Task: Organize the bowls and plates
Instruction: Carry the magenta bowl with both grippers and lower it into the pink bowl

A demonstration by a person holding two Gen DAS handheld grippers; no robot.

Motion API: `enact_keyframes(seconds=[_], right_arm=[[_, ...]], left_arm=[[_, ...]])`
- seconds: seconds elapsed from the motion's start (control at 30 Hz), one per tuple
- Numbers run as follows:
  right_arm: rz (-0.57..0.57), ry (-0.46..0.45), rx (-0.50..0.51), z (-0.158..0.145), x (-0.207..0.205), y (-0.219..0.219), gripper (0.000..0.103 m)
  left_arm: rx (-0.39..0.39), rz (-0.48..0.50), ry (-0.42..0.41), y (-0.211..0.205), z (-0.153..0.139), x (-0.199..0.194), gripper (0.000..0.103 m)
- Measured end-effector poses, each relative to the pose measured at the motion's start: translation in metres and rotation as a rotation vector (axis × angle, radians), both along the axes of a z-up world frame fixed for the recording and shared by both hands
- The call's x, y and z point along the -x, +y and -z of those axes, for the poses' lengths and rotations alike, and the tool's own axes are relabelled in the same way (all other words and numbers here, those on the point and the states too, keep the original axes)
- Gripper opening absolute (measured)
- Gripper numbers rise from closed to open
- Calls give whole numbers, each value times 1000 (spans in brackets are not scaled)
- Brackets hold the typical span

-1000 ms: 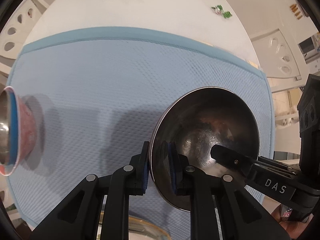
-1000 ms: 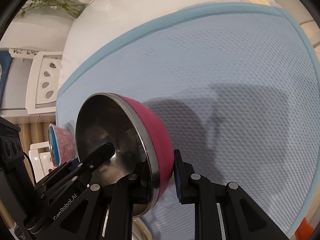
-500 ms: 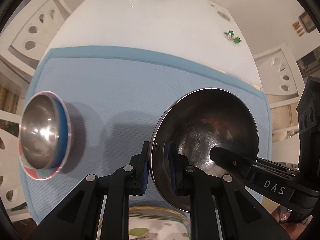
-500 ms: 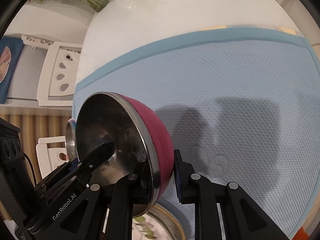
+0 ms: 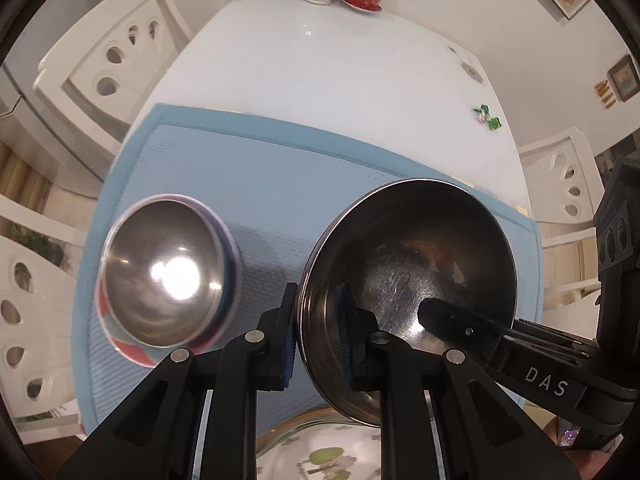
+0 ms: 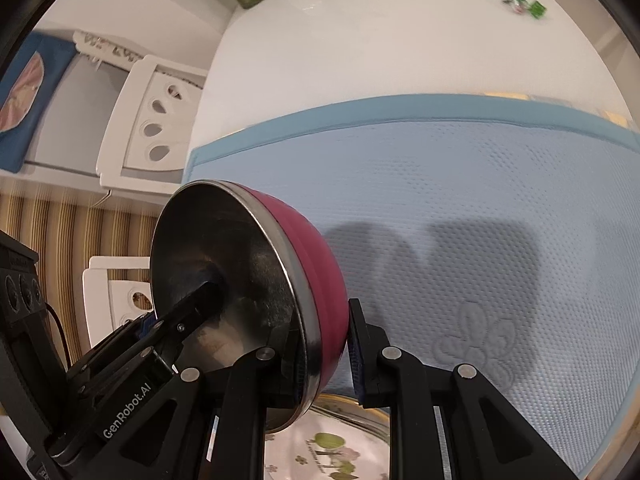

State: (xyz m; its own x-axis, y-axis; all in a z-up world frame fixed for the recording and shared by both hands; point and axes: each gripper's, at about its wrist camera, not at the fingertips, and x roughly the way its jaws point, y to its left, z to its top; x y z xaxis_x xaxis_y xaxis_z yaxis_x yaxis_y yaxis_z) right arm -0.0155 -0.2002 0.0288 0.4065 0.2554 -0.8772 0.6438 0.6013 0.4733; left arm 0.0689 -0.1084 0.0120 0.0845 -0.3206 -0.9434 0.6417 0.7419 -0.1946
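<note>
Left gripper (image 5: 318, 336): it is clamping the near-left rim of the magenta steel bowl (image 5: 408, 280), one pad outside and one inside, so the bowl is hanging tilted with its mouth facing right.
Right gripper (image 6: 326, 354): it is pinching the same bowl's rim on the opposite side, jaws closed on the wall; two grips are probably keeping the bowl from swinging.
Magenta steel bowl: it is being carried clear above the blue mat (image 5: 280, 184), touching nothing else.
Second bowl (image 5: 164, 272): it is sitting on the mat's left side, steel inside, blue and pink outside; likely the nesting target.
Floral plate (image 6: 320, 444): it is lying at the near edge, below both grippers.
Next: lowering level into a stack is looking sensible.
</note>
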Motion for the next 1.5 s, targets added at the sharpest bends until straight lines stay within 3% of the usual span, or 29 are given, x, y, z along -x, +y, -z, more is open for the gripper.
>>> enact_keyframes(seconds=[0.47,0.87,1.5], right_arm=[[-99,-6,38,-26,-55,41,18],[-182,6,54,-26,-101,80,18],[-206,81,25,13,-146,96,18]], left_arm=[[31,-81,-16,52,-17,-40,14],[43,-153,-8,95,-13,-76,14],[33,-149,78,112,29,-114,14]])
